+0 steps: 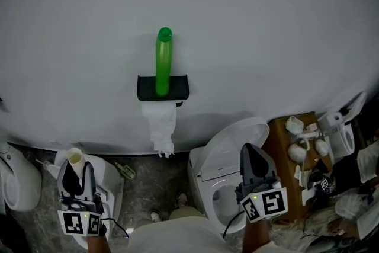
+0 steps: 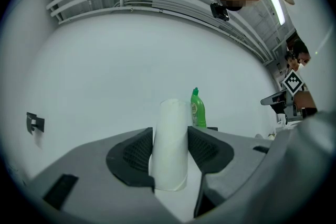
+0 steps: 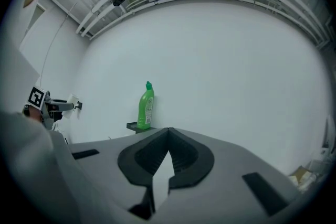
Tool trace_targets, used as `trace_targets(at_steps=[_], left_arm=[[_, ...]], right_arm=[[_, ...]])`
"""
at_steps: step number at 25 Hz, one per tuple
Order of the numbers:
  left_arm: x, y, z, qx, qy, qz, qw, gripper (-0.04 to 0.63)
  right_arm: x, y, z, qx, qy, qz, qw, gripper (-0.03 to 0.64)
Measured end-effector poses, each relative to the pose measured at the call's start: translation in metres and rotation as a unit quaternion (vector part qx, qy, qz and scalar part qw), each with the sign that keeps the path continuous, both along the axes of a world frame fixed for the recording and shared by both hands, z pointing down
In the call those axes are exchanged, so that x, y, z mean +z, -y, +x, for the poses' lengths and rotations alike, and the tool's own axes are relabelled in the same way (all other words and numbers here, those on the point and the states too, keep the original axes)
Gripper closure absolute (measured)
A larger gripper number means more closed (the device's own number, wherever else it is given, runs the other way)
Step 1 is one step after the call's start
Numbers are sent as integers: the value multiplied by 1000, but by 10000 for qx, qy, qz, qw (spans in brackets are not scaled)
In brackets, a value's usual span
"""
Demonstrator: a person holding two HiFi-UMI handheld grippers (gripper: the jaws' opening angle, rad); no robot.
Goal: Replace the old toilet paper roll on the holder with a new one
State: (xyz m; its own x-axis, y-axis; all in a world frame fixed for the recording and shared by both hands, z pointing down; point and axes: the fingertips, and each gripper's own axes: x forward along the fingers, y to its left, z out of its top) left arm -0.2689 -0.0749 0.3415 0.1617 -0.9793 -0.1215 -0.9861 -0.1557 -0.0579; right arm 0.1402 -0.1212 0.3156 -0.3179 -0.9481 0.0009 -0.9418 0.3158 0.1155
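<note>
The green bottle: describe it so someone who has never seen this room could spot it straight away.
Find the plain white wall; a small black shelf is fixed to it, with white paper hanging below. The green bottle stands upright on that shelf. It is the only bright green thing there, tall and slim.

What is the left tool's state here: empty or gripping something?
Gripping. The left tool is shut on a pale tube, which stands upright between its pads, both pressing its sides in the left gripper view.
</note>
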Motion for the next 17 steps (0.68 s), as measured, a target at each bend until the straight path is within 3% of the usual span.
trace_targets(at_steps=[17], left_arm=[[2,3,6,-7,-60,7,10000,385]], right_arm=[[1,3,-3,-80,-199,-25,9998,618]])
